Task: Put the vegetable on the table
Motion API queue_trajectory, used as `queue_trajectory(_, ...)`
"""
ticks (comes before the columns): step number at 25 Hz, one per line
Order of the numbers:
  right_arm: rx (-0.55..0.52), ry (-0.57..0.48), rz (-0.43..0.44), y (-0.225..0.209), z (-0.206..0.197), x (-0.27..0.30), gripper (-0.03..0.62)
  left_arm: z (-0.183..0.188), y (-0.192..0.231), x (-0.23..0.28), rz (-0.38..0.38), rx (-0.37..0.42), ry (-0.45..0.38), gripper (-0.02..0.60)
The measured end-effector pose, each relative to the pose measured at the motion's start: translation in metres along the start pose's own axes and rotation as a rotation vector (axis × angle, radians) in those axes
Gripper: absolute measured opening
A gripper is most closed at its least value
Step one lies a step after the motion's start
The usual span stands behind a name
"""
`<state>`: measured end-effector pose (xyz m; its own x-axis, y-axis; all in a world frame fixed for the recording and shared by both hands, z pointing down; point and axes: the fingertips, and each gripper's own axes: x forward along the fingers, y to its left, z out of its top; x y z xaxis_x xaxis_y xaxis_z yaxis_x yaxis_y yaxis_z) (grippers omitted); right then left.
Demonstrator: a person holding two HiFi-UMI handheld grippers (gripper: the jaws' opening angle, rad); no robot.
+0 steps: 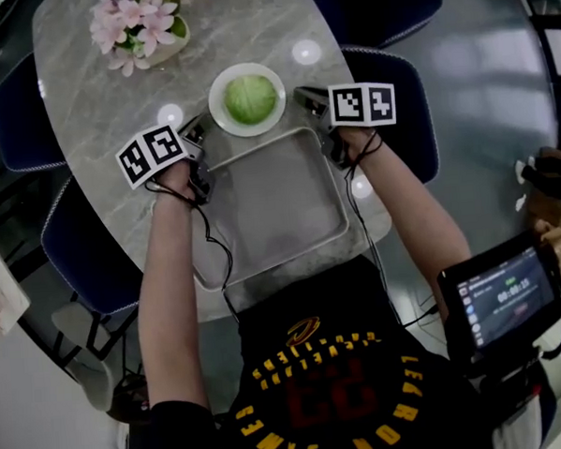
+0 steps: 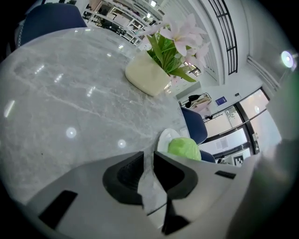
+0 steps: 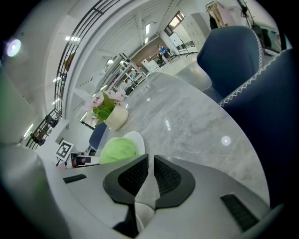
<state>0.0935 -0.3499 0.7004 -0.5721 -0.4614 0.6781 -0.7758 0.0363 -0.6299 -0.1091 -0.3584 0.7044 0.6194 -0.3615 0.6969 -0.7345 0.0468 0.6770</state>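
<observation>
Left gripper view shows the left gripper (image 2: pixel 148 158) with its jaws a modest gap apart and nothing in them. The right gripper (image 3: pixel 151 161) is likewise empty, with only a slit between its jaws. The step looks like letting go, so I would draw both straight back over the tray (image 1: pixel 270 201) without nudging the plate (image 1: pixel 215 105) (its rim is close on each side). The cabbage (image 2: pixel 184 148) sits on that plate on the table (image 1: pixel 96 97), just beyond the tray and between the two gripper tips.
</observation>
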Motion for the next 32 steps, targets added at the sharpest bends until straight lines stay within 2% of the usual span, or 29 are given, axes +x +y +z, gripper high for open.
queue_trajectory(4, 0.017, -0.032, -0.015, -0.003, 0.003, -0.009, 0.026, 0.014, 0.016, -0.015, 0.019, -0.05, -0.095, 0.055)
queue_trajectory(7, -0.009, -0.064, -0.032, 0.008, 0.002, -0.038, 0.026, 0.016, -0.004, -0.047, -0.035, -0.061, -0.183, 0.055)
queue_trajectory(9, -0.015, -0.107, -0.03, 0.026, -0.002, -0.07, 0.026, 0.003, -0.031, -0.077, -0.067, 0.004, -0.212, 0.055)
queue_trajectory(13, -0.062, -0.18, 0.077, 0.071, -0.002, -0.091, 0.026, -0.028, -0.067, -0.117, -0.083, 0.175, -0.267, 0.055)
queue_trajectory(16, -0.081, -0.171, 0.143, 0.096, -0.022, -0.091, 0.025, -0.076, -0.078, -0.124, -0.082, 0.246, -0.235, 0.055)
queue_trajectory(19, -0.107, -0.131, 0.19, 0.12, -0.058, -0.097, 0.025, -0.137, -0.091, -0.135, -0.1, 0.294, -0.157, 0.055)
queue_trajectory(23, -0.172, -0.101, 0.275, 0.165, -0.103, -0.112, 0.024, -0.196, -0.103, -0.158, -0.127, 0.32, -0.099, 0.055)
queue_trajectory(27, -0.256, -0.106, 0.317, 0.198, -0.133, -0.127, 0.025, -0.212, -0.112, -0.177, -0.132, 0.337, -0.134, 0.055)
queue_trajectory(32, -0.341, -0.133, 0.337, 0.23, -0.156, -0.153, 0.025, -0.206, -0.145, -0.204, -0.16, 0.426, -0.211, 0.055)
